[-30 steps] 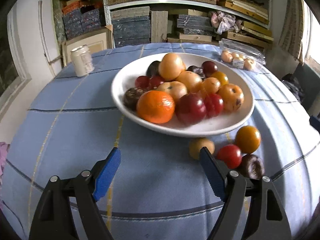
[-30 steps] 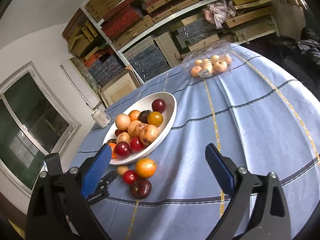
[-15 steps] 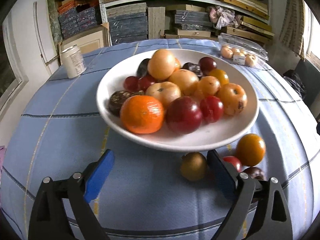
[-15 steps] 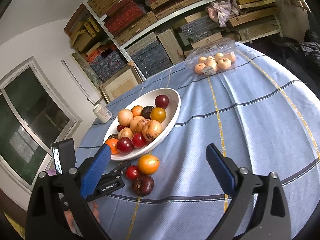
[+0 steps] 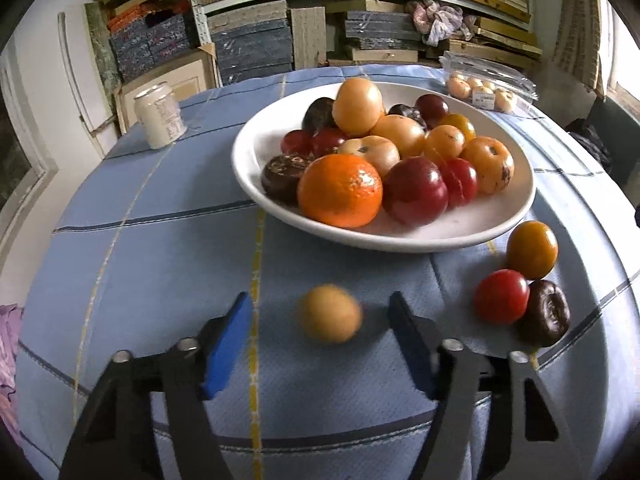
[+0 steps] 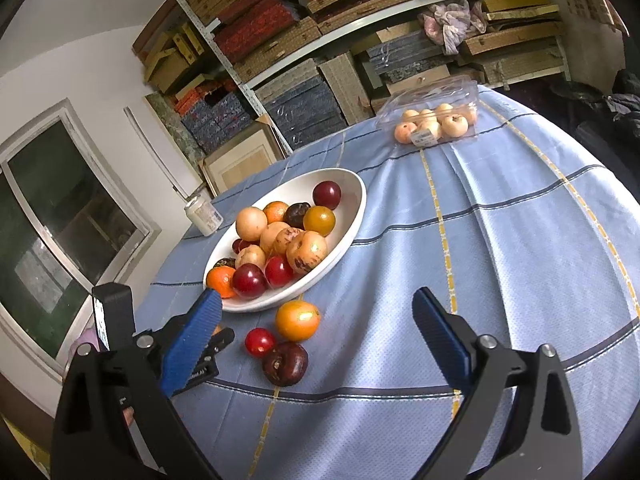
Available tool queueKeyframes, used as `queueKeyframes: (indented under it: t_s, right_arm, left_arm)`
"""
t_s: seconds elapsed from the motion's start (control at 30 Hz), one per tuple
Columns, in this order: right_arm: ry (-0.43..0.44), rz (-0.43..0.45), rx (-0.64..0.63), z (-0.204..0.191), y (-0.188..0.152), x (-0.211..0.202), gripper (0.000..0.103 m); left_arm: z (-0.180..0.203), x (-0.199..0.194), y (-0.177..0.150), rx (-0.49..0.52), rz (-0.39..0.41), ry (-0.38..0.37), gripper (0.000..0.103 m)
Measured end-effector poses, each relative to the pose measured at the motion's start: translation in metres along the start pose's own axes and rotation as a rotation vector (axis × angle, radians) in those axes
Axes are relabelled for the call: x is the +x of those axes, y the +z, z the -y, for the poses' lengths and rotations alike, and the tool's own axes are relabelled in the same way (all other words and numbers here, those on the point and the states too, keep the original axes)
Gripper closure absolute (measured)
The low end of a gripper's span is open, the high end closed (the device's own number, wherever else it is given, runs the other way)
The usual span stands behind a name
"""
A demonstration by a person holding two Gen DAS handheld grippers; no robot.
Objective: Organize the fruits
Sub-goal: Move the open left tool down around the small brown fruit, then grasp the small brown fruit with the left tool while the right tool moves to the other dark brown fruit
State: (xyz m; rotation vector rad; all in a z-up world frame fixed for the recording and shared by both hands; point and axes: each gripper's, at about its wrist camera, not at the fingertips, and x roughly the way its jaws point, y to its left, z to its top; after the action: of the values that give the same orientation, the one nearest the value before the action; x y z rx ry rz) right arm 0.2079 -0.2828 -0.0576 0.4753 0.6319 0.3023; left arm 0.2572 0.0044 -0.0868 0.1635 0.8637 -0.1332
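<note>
On the near part of the blue-checked surface (image 5: pixel 160 248) we see the left gripper (image 5: pixel 320 322) with its jaws closing in around a small tan fruit (image 5: pixel 330 314); the fruit lies blurred between the blue pads (image 5: pixel 226 344), with a gap on each side, so nothing is clenched yet; just beyond it sits the white bowl (image 5: pixel 512 216) heaped with fruit, a big orange (image 5: pixel 340 190) at its near edge; to the right of the tan fruit, an orange-yellow fruit (image 5: pixel 532 249), a red fruit (image 5: pixel 501 297) and a dark one (image 5: pixel 545 312) rest together outside the bowl; our right gripper (image 6: pixel 316 320) hangs released above the cloth, its jaws wide; at the far left stands a pale can (image 5: pixel 159 115); at the far right, a clear fruit box (image 6: pixel 434 114).
</note>
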Motion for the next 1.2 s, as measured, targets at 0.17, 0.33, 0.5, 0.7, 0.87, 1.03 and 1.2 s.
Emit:
queueKeyframes:
  t_s: [0.17,0.33,0.5,0.7,0.87,1.03,1.2]
  right_arm:
    - [0.002,-0.003,-0.005,0.000,-0.001,0.002,0.009]
    - [0.002,-0.021,-0.020,-0.003,-0.004,0.005,0.009]
    - [0.000,-0.027,-0.042,-0.006,-0.005,0.007,0.009]
    - [0.001,-0.034,-0.045,-0.006,-0.006,0.007,0.009]
    - [0.000,-0.041,-0.056,-0.007,-0.007,0.008,0.009]
    - [0.003,-0.039,-0.059,-0.008,-0.007,0.009,0.009]
    - [0.007,-0.041,-0.063,-0.009,-0.007,0.008,0.009]
  left_arm:
    - [-0.003,0.002,0.001,-0.018,-0.003,-0.054,0.065]
    - [-0.005,-0.004,-0.007,-0.018,-0.004,-0.072,0.065]
    - [-0.011,-0.007,-0.012,-0.032,-0.011,-0.090,0.065]
    - [-0.016,-0.012,-0.019,-0.031,-0.013,-0.095,0.055]
    - [-0.015,-0.016,-0.025,-0.013,-0.013,-0.094,0.055]
    - [-0.017,-0.020,-0.029,-0.018,-0.008,-0.101,0.066]
    - [-0.017,-0.021,-0.031,-0.022,-0.009,-0.102,0.062]
